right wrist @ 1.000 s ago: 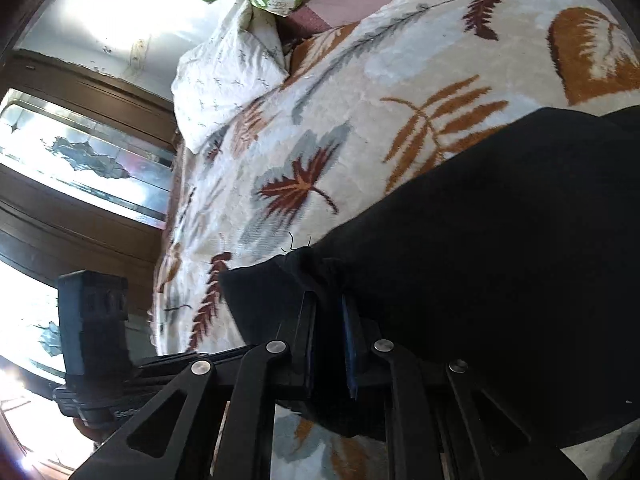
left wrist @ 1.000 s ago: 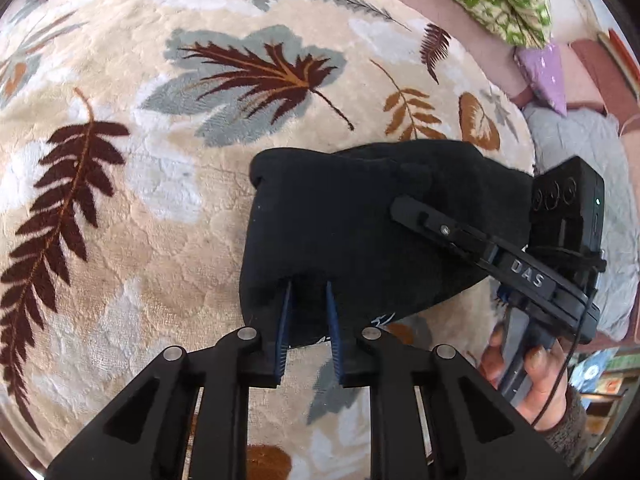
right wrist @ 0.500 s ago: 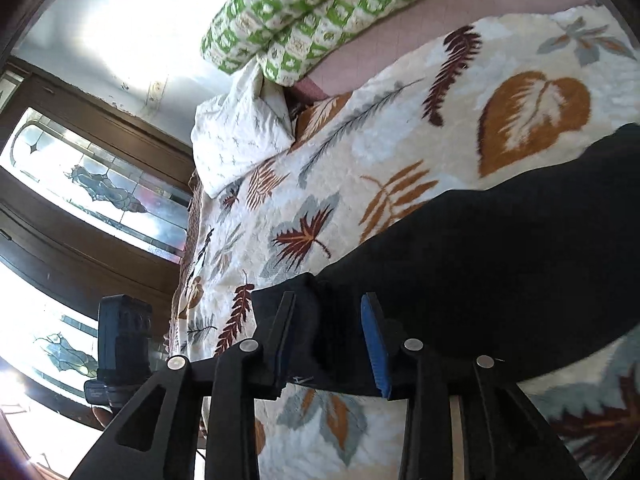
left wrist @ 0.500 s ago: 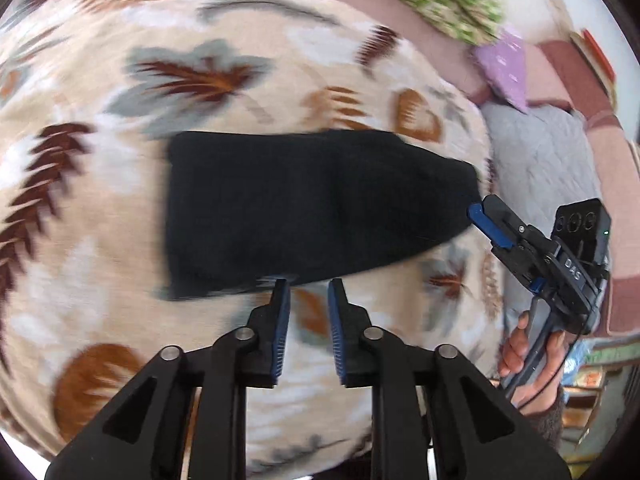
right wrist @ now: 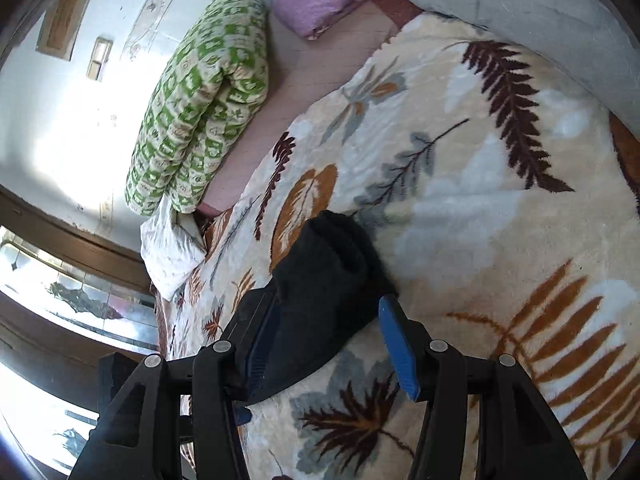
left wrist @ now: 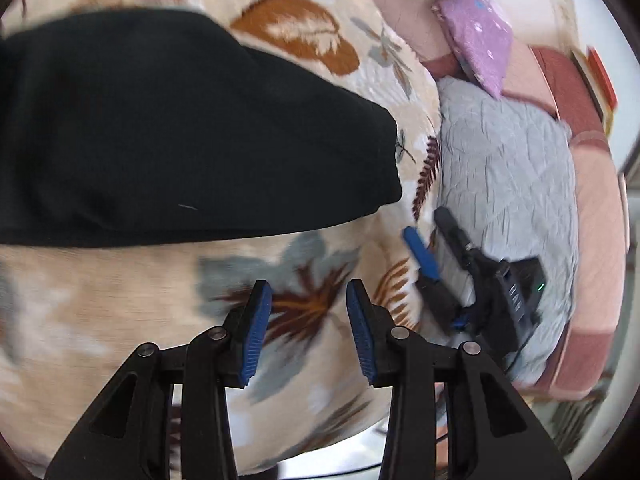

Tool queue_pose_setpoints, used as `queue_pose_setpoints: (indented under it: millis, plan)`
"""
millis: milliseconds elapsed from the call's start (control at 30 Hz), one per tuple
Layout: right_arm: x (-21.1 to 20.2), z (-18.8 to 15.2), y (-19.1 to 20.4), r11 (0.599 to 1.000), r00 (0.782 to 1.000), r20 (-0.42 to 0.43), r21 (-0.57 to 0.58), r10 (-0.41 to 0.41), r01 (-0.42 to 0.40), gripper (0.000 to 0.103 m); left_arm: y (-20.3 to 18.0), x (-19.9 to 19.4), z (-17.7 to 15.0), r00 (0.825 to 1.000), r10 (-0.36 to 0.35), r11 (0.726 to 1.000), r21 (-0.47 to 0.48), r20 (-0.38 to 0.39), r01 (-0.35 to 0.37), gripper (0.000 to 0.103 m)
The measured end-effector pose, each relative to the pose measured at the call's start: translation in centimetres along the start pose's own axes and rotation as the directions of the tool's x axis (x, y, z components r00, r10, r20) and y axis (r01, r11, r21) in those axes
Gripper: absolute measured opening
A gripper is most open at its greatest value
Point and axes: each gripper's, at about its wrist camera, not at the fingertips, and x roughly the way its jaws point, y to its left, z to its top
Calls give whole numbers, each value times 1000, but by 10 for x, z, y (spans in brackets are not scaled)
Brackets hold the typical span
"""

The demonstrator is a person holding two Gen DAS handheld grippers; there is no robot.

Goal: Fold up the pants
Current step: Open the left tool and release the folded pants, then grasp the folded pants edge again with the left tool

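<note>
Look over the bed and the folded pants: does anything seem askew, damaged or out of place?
Nothing stands out. The black pants lie folded on the leaf-print blanket, neither tool gripping them; pillows and bedding are piled at the bed's edge.

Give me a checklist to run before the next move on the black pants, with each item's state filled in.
1. Left gripper free of cloth: ok, jaws opening, only the leaf-print blanket between them.
2. Right gripper let go: cannot tell, jaws opening, black pants between them.
3. Pants lie on blanket: ok.
4. Fold neat, edges matched: cannot tell, far end out of frame.
5. Grippers apart from each other: ok.
</note>
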Motion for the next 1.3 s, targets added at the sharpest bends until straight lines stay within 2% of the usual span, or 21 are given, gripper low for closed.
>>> queue_pose_setpoints:
  millis: [100, 233, 433, 500, 567, 633, 667, 733, 767, 800, 833, 900, 1100, 1167, 1233, 1300]
  plan:
    - [12, 6, -15, 1000, 1000, -18, 25, 18, -18, 54, 0, 17, 4, 998, -57, 993, -103, 28, 60, 37]
    - [26, 15, -23, 999, 999, -30, 26, 41, -40, 54, 4, 26, 11, 990, -89, 972, -208, 107, 110, 37]
    - [38, 30, -25, 998, 998, -44, 12, 54, -54, 56, 8, 48, 3, 991, -112, 944, -303, 78, 131, 37]
    - [41, 35, -25, 999, 997, -46, 7, 54, -54, 56, 4, 53, 2, 990, -99, 941, -316, 97, 125, 37]
    - [42, 39, -23, 998, 997, -45, 5, 60, -59, 56, 3, 48, 7, 986, -64, 940, -323, 157, 112, 37]
    - [42, 43, -22, 997, 997, -43, 1, 71, -71, 57, 7, 47, 11, 978, -60, 932, -339, 198, 125, 37]
    - [42, 45, -22, 997, 996, -42, -1, 78, -78, 58, 8, 49, 14, 979, -54, 930, -346, 199, 121, 37]
    - [45, 49, -22, 997, 995, -52, -6, 83, -83, 68, 7, 52, 16, 980, -49, 932, -345, 193, 115, 35]
    - [50, 51, -21, 997, 994, -71, -14, 78, -79, 68, 5, 53, 19, 981, -46, 936, -335, 186, 107, 33]
    - [55, 53, -20, 997, 993, -87, -18, 76, -78, 68, 5, 52, 20, 982, -55, 940, -324, 182, 112, 19]
    - [62, 55, -19, 996, 990, -110, -17, 83, -86, 68, 5, 52, 23, 983, -63, 943, -312, 173, 116, 13]
    - [73, 58, -20, 996, 986, -143, -10, 89, -92, 68, 8, 51, 24, 983, -79, 945, -303, 165, 126, 12]
    - [108, 58, -8, 984, 947, -291, -72, 135, -163, 68, 14, 57, 30, 983, -112, 940, -305, 146, 152, 12]
    - [114, 57, -2, 983, 943, -307, -88, 128, -162, 63, 12, 59, 33, 984, -121, 939, -306, 134, 157, 11]
    - [116, 54, 4, 983, 941, -317, -102, 116, -155, 26, 9, 60, 36, 982, -137, 938, -303, 128, 170, 10]
    - [112, 54, 9, 983, 945, -307, -103, 111, -149, 19, 9, 57, 36, 980, -159, 935, -299, 123, 189, 10]
